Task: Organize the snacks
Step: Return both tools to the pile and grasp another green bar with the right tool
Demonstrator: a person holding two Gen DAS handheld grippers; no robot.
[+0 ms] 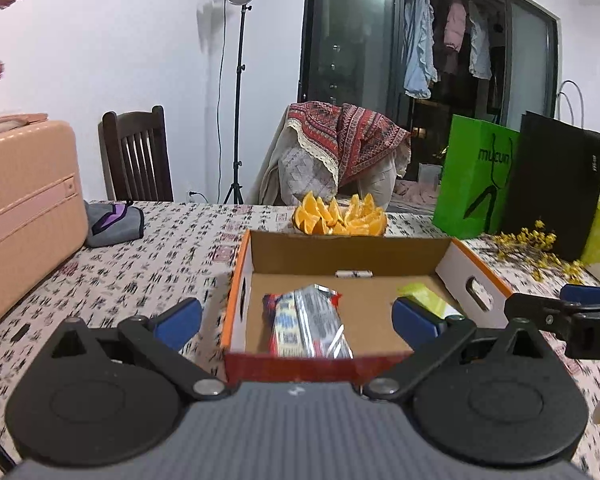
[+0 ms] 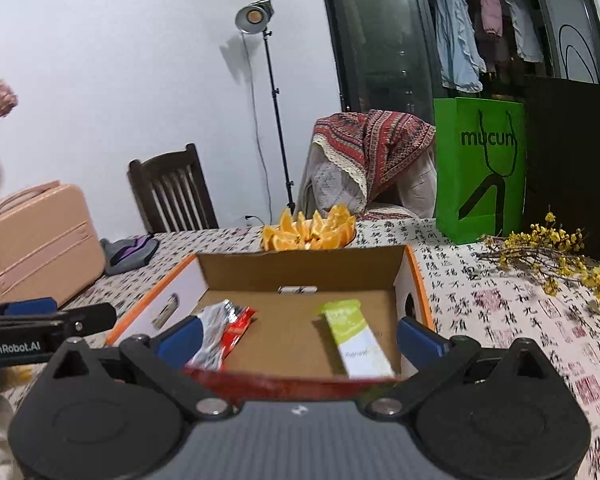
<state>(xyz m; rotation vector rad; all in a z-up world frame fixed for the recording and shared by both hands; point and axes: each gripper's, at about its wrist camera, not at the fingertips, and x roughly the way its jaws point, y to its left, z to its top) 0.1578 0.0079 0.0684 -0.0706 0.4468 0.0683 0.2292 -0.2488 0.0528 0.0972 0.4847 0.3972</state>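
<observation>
- The left claw [image 1: 296, 318] stands with its blue pads spread wide and nothing between them; it hangs just in front of the near, red-edged wall of the cardboard box [image 1: 472, 280].
- The right claw [image 2: 298, 338] is likewise spread to its full width and holds nothing; it faces the same box [image 2: 300, 268] from the near side, a little to the right of the other claw.
- The box sits open-topped on the table [image 2: 500, 304], which is covered with a cloth printed in black characters and red seals.
- Inside the box, toward its left half, lies a silver, red and blue snack packet [image 1: 308, 322] flat on the cardboard floor.
- Toward the right half lies a green and white snack bar [image 2: 358, 340], lengthwise, apart from the silver packet [image 2: 220, 332] and close to the right wall.
- A small white roll-shaped item [image 2: 297, 289] rests against the far wall of the box; what it is cannot be told.
- Just behind the box stands a bowl of orange wedges [image 1: 340, 216].
- A pink case [image 1: 24, 216] sits at the left of the table, with a grey and purple pouch [image 1: 114, 222] beside it.
- At the right stand a green paper bag [image 2: 480, 176] and a black bag [image 2: 572, 168], with a sprig of yellow flowers [image 2: 552, 256] lying before them.
</observation>
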